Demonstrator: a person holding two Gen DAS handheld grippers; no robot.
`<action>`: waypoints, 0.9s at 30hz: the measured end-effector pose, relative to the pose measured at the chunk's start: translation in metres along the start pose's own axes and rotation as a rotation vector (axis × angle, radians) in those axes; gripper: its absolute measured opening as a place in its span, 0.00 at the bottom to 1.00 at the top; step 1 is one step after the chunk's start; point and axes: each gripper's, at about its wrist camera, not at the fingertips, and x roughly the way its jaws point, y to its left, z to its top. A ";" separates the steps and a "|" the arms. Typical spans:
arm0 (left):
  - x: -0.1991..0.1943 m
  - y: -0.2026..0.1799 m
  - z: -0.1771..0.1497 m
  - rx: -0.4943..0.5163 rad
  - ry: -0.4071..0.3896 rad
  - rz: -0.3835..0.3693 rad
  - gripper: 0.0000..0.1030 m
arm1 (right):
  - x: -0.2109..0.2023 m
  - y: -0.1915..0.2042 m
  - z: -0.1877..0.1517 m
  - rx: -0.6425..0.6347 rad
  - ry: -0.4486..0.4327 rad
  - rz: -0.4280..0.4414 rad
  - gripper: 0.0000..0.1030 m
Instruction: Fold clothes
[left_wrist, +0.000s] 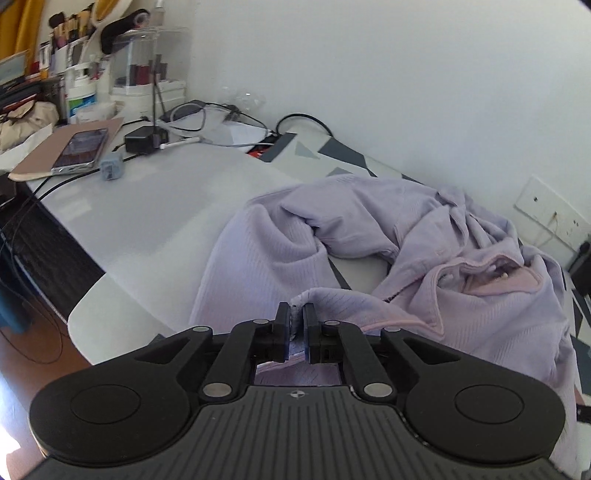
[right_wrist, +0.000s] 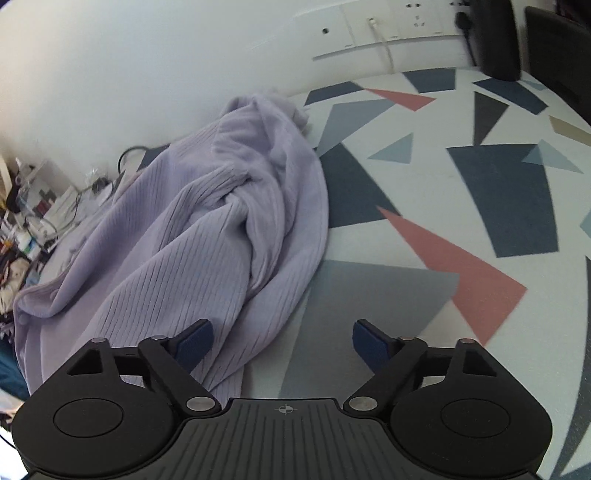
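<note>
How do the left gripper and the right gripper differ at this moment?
The left gripper is shut on an edge of the lilac garment; the right gripper is open and holds nothing. The left hangs over the garment; the right hangs over its edge and the patterned cloth. Both are black with blue pads.

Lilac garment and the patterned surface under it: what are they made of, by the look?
Lilac garment: soft rib-knit fabric, probably cotton or a blend; fine parallel ribs, matte, limp folds. A pinker lining shows at one opening in the left wrist view. The left gripper is shut on an edge of it; the right gripper is open.

Patterned surface: looks like short-pile carpet or felt mat; matte, fuzzy, printed geometric shapes. Fibre unclear.
</note>
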 end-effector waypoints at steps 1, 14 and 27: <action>0.001 -0.005 0.000 0.034 0.001 -0.013 0.09 | 0.005 0.004 0.002 -0.009 0.007 0.000 0.69; 0.038 -0.073 -0.018 0.336 0.099 -0.198 0.69 | 0.020 -0.002 0.023 0.070 -0.004 -0.092 0.31; 0.078 -0.096 -0.033 0.398 0.247 -0.270 0.85 | 0.022 0.025 0.032 -0.074 -0.046 -0.189 0.05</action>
